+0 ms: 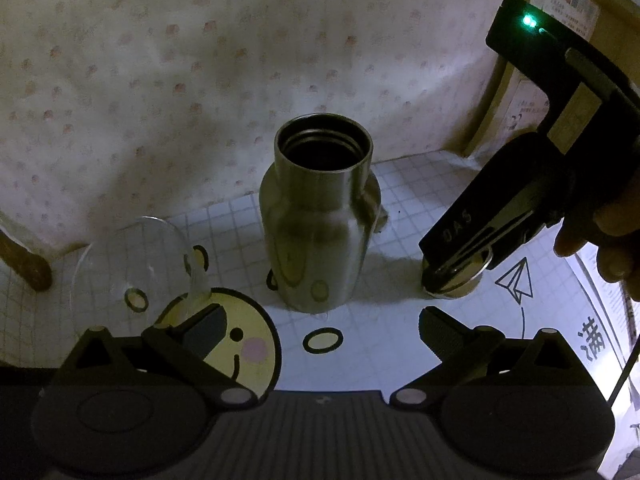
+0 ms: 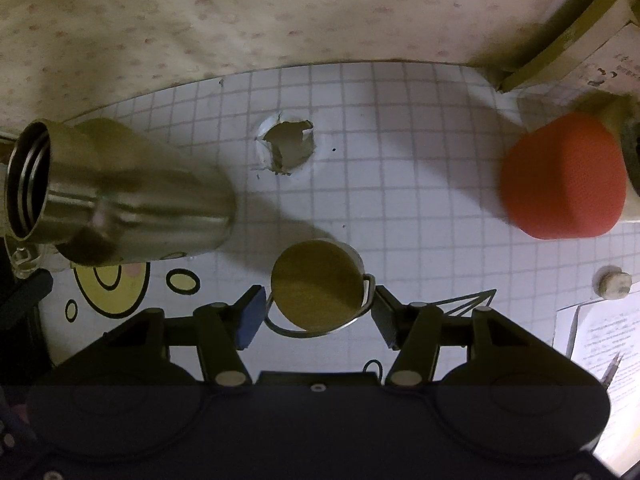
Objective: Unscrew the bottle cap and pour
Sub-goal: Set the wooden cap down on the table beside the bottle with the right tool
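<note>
On the left of the gridded table mat (image 1: 400,200), in the left wrist view, a clear stemmed glass (image 1: 132,264) stands near the mat's left edge; nothing can be made out inside it. Its foot rests at the top of a yellow smiling-face print (image 1: 244,356). The left gripper (image 1: 320,328) hovers low over the mat's near edge with its jaws spread wide and nothing between them; its left finger (image 1: 200,328) sits just in front of the glass stem, and whether it touches the stem cannot be told.

In the middle stands the stainless steel bottle (image 1: 316,216), upright and uncapped, clear of both left fingers. The threaded neck is open and the interior looks dark; any liquid level cannot be made out. Behind it hangs a pale floral cloth (image 1: 160,80).

To the right, the bottle cap (image 2: 318,290) rests on the mat near the paper-plane drawing (image 1: 516,280), well apart from the bottle. Its flat wood-coloured top faces up and a wire loop runs around its near side. The right gripper (image 2: 318,312) is let go: its jaws stand apart on either side of the cap, with a gap between each pad and the cap. A hand (image 1: 600,236) holds that gripper.

Beyond the cap there is a torn hole (image 2: 288,146) in the mat. Toward the mat's far right corner stands an orange fabric-covered cylinder (image 2: 564,180).
</note>
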Tool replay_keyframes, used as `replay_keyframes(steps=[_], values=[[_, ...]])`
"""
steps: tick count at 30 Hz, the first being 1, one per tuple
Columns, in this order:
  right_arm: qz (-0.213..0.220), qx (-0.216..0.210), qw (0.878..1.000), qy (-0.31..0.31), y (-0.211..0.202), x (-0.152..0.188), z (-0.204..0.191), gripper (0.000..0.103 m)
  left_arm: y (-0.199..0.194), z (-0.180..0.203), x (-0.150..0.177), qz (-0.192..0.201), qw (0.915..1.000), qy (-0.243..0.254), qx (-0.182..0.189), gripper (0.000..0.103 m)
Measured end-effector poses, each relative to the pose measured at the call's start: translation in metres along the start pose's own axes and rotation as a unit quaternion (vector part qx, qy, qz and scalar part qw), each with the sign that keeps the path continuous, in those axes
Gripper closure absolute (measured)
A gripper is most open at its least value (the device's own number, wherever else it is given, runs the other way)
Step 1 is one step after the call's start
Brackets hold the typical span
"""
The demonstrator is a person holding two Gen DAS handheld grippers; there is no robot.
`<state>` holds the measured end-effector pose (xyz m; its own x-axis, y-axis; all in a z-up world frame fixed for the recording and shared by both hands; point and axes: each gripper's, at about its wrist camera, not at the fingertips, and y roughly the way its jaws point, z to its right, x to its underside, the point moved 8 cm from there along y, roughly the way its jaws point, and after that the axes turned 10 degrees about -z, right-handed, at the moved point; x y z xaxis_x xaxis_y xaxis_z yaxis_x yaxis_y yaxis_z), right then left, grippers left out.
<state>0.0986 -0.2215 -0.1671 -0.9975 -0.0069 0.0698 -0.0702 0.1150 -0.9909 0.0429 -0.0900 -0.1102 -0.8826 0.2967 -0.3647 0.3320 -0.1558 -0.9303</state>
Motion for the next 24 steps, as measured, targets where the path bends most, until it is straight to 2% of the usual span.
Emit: replay_keyframes(steps=[17, 21, 24], values=[[0.011, 0.008, 1.000, -0.001, -0.004, 0.000, 0.002, 0.037, 0.000, 0.002, 0.002, -0.002, 1.0000, 0.000, -0.001, 0.000], [0.021, 0.009, 1.000, -0.003, -0.007, 0.001, 0.002, 0.034, 0.000, 0.001, 0.002, -0.002, 1.0000, 0.002, -0.001, 0.000], [0.044, 0.025, 0.999, -0.011, -0.015, 0.001, 0.001, 0.030, 0.000, 0.002, 0.002, -0.002, 1.0000, 0.003, -0.001, 0.000]])
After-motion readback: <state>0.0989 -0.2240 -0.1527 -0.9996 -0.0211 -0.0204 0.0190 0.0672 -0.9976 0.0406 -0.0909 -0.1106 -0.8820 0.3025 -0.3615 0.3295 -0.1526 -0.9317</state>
